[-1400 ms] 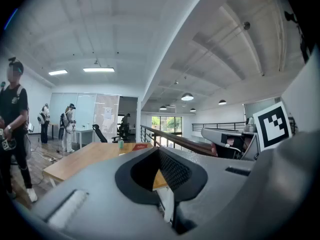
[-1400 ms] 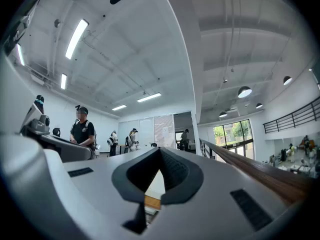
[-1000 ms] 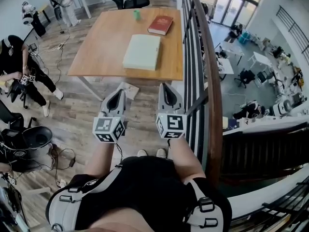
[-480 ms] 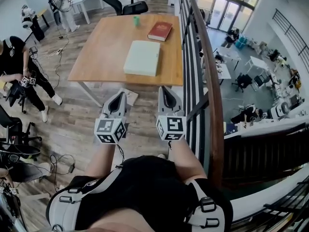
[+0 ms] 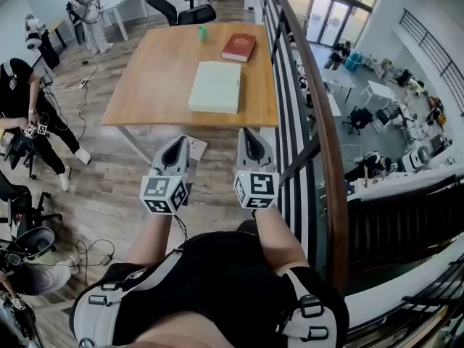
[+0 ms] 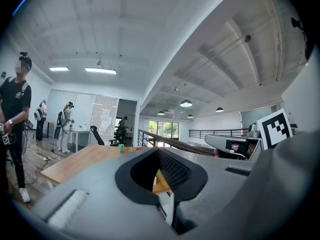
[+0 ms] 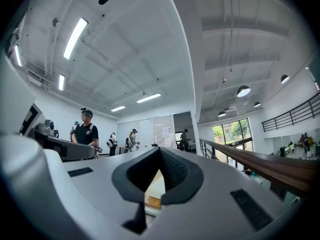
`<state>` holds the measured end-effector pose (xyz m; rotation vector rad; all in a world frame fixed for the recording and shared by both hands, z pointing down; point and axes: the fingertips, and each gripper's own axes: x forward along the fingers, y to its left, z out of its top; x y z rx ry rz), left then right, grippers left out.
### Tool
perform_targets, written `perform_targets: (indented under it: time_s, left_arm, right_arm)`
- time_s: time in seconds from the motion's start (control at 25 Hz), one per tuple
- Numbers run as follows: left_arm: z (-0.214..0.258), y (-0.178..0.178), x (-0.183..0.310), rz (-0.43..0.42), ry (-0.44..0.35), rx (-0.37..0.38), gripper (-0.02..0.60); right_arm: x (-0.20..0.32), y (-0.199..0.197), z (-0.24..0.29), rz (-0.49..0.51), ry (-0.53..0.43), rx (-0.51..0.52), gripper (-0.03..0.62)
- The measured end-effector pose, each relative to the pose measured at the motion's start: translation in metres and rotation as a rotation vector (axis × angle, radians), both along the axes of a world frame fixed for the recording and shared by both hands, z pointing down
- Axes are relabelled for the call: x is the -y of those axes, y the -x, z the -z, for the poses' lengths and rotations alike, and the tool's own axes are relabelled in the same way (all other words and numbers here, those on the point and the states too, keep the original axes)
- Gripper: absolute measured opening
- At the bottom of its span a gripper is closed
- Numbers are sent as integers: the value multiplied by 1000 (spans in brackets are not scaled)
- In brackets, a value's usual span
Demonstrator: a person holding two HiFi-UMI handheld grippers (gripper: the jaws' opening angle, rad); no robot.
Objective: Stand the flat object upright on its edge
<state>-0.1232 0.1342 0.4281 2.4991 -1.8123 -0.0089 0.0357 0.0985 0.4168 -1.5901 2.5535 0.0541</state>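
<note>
We hold both tools side by side in front of the body, above the wooden floor (image 5: 109, 187) and short of the desk (image 5: 148, 75). The left tool (image 5: 176, 141) has its jaws closed together with nothing between them. The right tool (image 5: 249, 131) is closed and empty too, and it sits just beside the handrail (image 5: 321, 133) that runs along our right. Both tools point toward the desk and neither touches anything on it. The flat pale green object (image 5: 215, 86), which may be a book or a shallow box, lies flat on its broad face on the desk's near right part, close to the edge by the railing. A red book (image 5: 240, 47) lies flat beyond it, apart from it. A small green cup (image 5: 202, 32) stands near the far edge. A person in black (image 5: 18, 96) stands at the far left, well apart from the desk.
</note>
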Motion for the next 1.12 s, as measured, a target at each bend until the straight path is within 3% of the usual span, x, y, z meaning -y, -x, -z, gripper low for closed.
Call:
perform_targets:
  time_s: [0.32, 0.56, 1.12]
  left_arm:
    - [-3, 16, 7, 4, 3, -24, 3]
    - [-5, 10, 27, -13, -21, 10, 3]
    - [-9, -7, 166, -15, -13, 38, 3]
  right_arm:
    - [4, 12, 3, -1, -10, -17, 6]
    - [34, 8, -4, -5, 5, 13, 5]
    - [166, -5, -9, -16, -11, -1, 5]
